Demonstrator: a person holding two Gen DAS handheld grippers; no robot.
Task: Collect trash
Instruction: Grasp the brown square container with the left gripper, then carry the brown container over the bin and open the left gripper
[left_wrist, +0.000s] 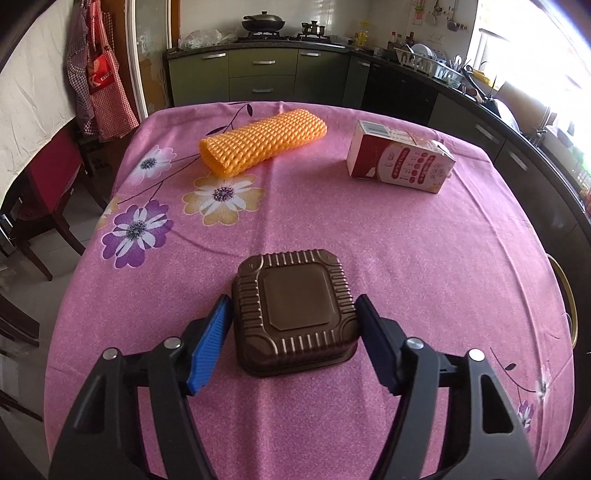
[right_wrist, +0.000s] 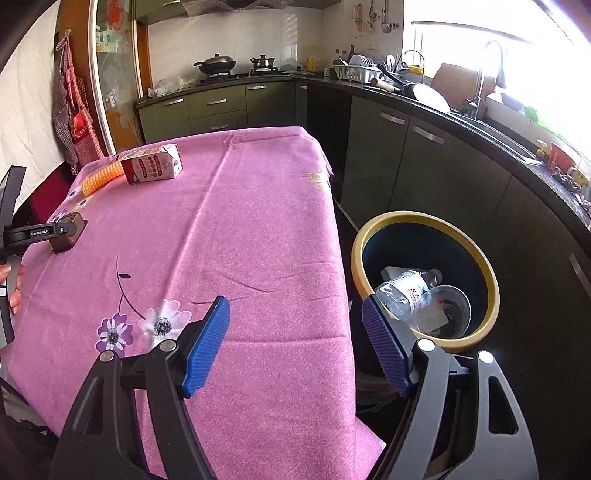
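A brown ribbed plastic tray (left_wrist: 295, 312) lies upside down on the pink tablecloth (left_wrist: 406, 240). My left gripper (left_wrist: 291, 306) is open, its blue pads on either side of the tray, close to or touching its sides. An orange foam net sleeve (left_wrist: 263, 142) and a red-and-white carton (left_wrist: 400, 158) lie farther back. In the right wrist view my right gripper (right_wrist: 295, 310) is open and empty above the table's right edge. The yellow-rimmed trash bin (right_wrist: 424, 280) stands on the floor to its right, holding a clear bottle (right_wrist: 404, 291) and a plastic cup (right_wrist: 448, 306). The left gripper and tray (right_wrist: 68, 230) show at far left.
Dark kitchen cabinets (right_wrist: 424, 166) and a counter with sink run along the right, close behind the bin. A red chair (left_wrist: 48, 195) stands left of the table. A stove with a wok (left_wrist: 264, 24) is at the back.
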